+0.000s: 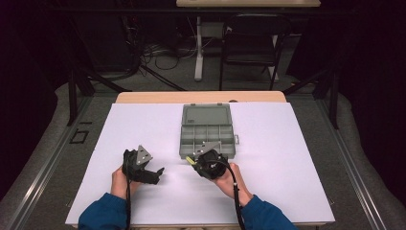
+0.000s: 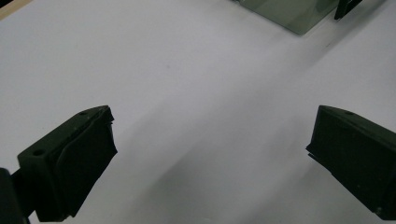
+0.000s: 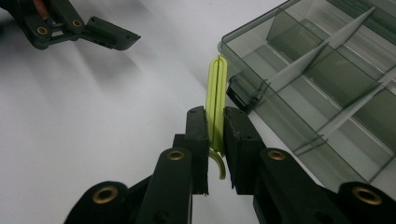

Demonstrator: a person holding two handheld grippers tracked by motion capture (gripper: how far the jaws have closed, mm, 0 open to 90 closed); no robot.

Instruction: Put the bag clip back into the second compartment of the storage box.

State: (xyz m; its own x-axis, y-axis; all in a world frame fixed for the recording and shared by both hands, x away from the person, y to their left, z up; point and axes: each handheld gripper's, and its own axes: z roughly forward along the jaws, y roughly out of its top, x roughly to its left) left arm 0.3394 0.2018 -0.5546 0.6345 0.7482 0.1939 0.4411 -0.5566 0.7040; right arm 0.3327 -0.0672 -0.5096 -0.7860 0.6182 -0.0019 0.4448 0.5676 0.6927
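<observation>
A white table carries a grey, clear-plastic compartment box, lid open, lying toward the far edge at mid-width. The left gripper sits near the front edge, left of centre, its jaws spread wide over bare surface with nothing between them. The right gripper hangs just before the box's front-left corner, jaws pressed onto a slim yellow-green clip whose tip pokes beyond them, beside the box's latch.
</observation>
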